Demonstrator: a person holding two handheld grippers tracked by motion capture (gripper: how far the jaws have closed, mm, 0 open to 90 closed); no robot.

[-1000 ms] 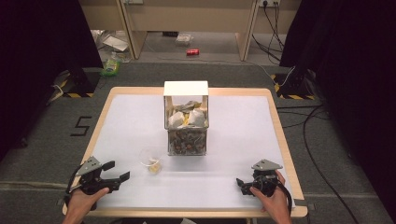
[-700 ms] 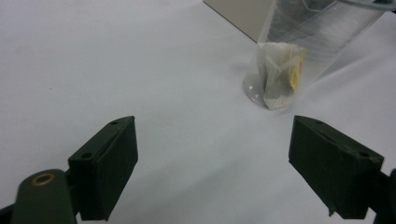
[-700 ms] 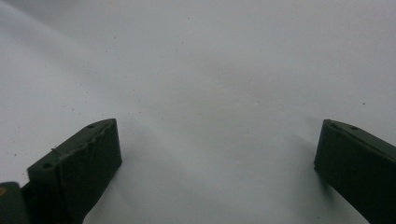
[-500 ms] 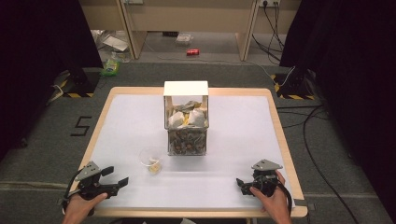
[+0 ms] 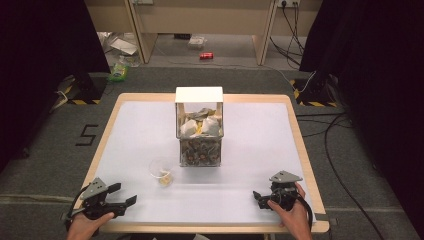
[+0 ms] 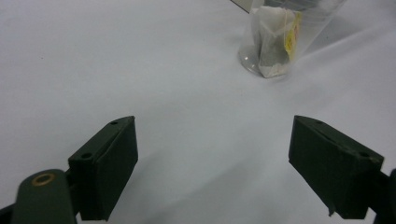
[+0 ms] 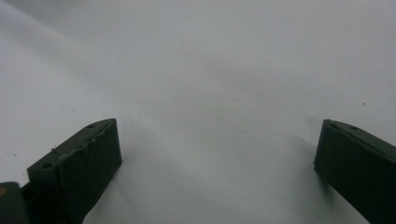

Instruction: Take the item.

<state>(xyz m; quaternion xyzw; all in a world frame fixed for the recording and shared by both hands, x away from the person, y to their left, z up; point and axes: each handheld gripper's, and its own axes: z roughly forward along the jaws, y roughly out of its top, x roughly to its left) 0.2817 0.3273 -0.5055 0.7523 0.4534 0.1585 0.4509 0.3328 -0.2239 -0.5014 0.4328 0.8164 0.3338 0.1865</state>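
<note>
Centrally on the white desk (image 5: pixel 130 130), a clear box (image 5: pixel 199 131) of tea bags under a white lid; just lower left, a clear cup (image 5: pixel 161 170) holding a tea bag (image 6: pixel 275 44). Left gripper (image 5: pixel 125 194) at lower left, jaws spread, empty; right gripper (image 5: pixel 257 196) at lower right, jaws likewise spread, empty.

The right gripper (image 7: pixel 217 163) hangs over bare white table (image 7: pixel 210 70); jaws wide apart.
</note>
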